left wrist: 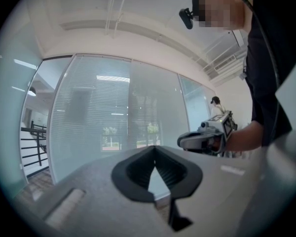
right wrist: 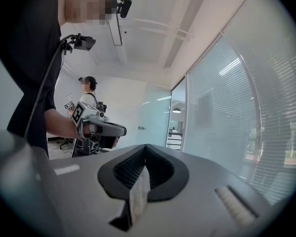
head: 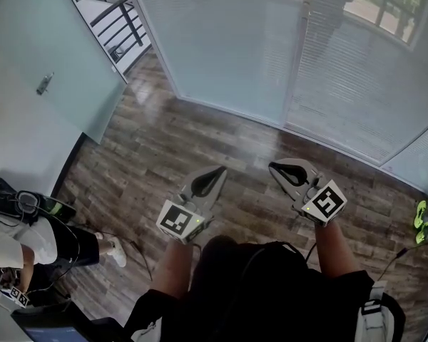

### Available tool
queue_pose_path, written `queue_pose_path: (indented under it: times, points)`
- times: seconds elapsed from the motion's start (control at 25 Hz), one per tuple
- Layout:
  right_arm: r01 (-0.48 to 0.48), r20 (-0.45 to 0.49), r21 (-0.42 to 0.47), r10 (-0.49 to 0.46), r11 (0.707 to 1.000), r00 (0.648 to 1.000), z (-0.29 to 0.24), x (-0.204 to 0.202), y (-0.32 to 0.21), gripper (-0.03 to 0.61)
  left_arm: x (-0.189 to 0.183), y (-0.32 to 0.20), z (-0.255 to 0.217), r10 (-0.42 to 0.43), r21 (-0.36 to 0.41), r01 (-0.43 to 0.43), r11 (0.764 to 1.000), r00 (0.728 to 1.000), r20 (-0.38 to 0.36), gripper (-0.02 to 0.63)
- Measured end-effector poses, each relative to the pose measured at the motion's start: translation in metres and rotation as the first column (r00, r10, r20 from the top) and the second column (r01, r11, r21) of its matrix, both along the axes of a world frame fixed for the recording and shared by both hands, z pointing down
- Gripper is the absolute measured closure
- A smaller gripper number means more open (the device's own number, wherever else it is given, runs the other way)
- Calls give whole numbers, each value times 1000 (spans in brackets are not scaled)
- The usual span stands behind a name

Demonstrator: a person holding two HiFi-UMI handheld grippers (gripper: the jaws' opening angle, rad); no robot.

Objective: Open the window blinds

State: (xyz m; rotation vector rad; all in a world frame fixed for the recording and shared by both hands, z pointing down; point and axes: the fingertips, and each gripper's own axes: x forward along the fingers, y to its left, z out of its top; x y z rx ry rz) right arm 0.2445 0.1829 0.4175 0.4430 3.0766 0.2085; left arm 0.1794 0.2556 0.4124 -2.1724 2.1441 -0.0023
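— Forearms (head: 172, 262) come first, then the left tongs (head: 220, 169) and right tongs (head: 274, 167), side by side over bare floor (head: 164, 141). Gripping anything?
— No. Both pairs are pressed together and empty, pointing level at the glass.
— Where are the blinds?
— Straight ahead, well apart from both: left blind (head: 221, 41), then a post (head: 299, 55), then right blind (head: 371, 84). Slats run sideways and look turned shut; the panels stand tall.
— Which hand is nearer?
— About even, though the right tongs sit closer to the post. No cord or wand shows from here.
— Room to move?
— Open floor ahead. A door (head: 64, 70) and a seated person (head: 28, 237) lie off left, clear of the path, I'd judge.
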Motion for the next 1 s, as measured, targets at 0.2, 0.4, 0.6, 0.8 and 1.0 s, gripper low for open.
queue_pose_path:
  times: [0.2,0.4,0.6,0.8,1.0]
  points:
    - [2,-1,1,-2,1000,1000,-4,-14,-5,572,-15,-8,-11,2,-13,-3,1000,1000,-12,609]
    - [-29,8,19,29,999,1000,-7,-36,-15,572,-35,-21,-13,51,-7,-51,999,999,0,609]
    - [-82,16,22,82,996,996,-12,-67,-25,572,-65,-35,-13,115,2,-115,993,993,19,609]
    - [-152,39,6,152,988,988,-19,-102,-42,572,-103,-53,-16,174,7,-174,985,984,33,609]
    - [-200,38,-16,201,980,979,-17,-138,-51,572,-138,-65,-26,218,12,-218,976,976,27,609]
